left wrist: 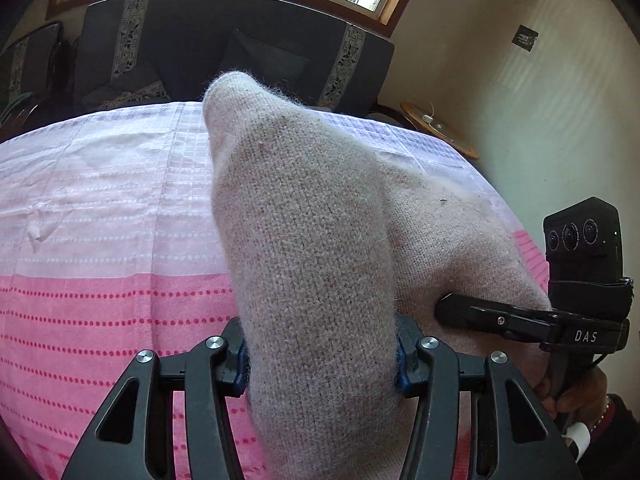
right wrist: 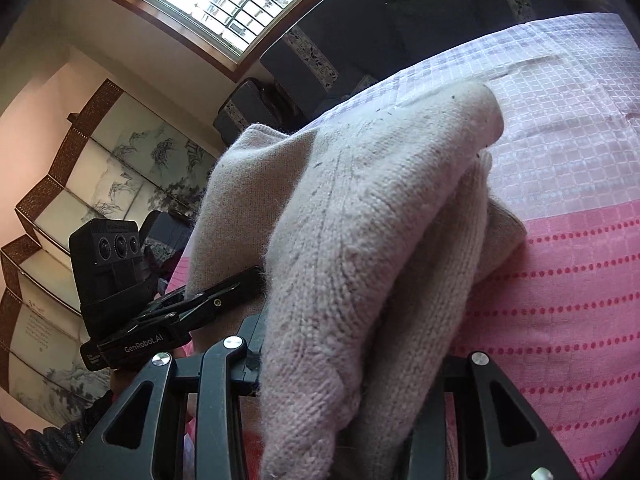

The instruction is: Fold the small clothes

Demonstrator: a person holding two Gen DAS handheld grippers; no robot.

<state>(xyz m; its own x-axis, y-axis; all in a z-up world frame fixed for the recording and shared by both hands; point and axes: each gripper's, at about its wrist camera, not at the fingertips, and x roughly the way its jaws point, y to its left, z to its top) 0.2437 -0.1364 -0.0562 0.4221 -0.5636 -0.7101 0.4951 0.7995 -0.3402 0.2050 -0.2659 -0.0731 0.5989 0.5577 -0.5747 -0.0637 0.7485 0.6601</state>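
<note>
A beige knitted garment (left wrist: pixel 320 240) fills the middle of the left wrist view, draped over the pink and white cloth (left wrist: pixel 100 240). My left gripper (left wrist: pixel 320 360) is shut on a fold of it, the knit bunched between the jaws. My right gripper (left wrist: pixel 496 320) comes in from the right, its fingers pressed into the garment's right edge. In the right wrist view the garment (right wrist: pixel 360 240) hangs in thick folds over my right gripper (right wrist: pixel 352 376), which is shut on it. The left gripper (right wrist: pixel 224 296) shows at left, clamped on the knit.
The table is covered with a cloth (right wrist: pixel 560 280), pink in front and pale checked behind. A dark sofa (left wrist: pixel 240 48) stands behind the table under a window. A painted folding screen (right wrist: pixel 80 184) stands at the side. A round wooden board (left wrist: pixel 440 132) lies by the wall.
</note>
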